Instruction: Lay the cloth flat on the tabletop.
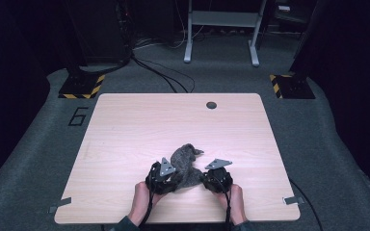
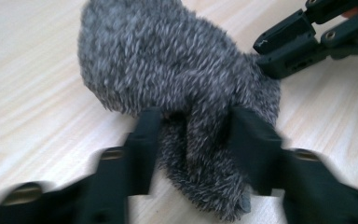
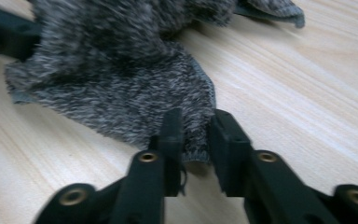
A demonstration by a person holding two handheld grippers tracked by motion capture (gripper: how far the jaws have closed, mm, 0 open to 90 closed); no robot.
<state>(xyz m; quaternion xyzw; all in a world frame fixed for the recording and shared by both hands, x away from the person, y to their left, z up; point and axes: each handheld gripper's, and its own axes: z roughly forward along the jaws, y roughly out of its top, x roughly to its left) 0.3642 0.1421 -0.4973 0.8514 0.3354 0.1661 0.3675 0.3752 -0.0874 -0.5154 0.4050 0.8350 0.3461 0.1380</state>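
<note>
High view: fixed above your side of the table [image 1: 125, 120], facing forward and down, far enough to take in the whole top and the floor beyond. Left gripper view: rides low, close along your own fingers [image 2: 144, 140], facing the grey furry cloth [image 2: 168, 60]. Right gripper view: equally close, from the opposite edge. All three share that cloth.

My two grippers [image 1: 162, 179] [image 1: 218, 179] are black, brass-screwed, topped with grey three-cornered plates, trailing black cables; my sleeves are dark.
</note>
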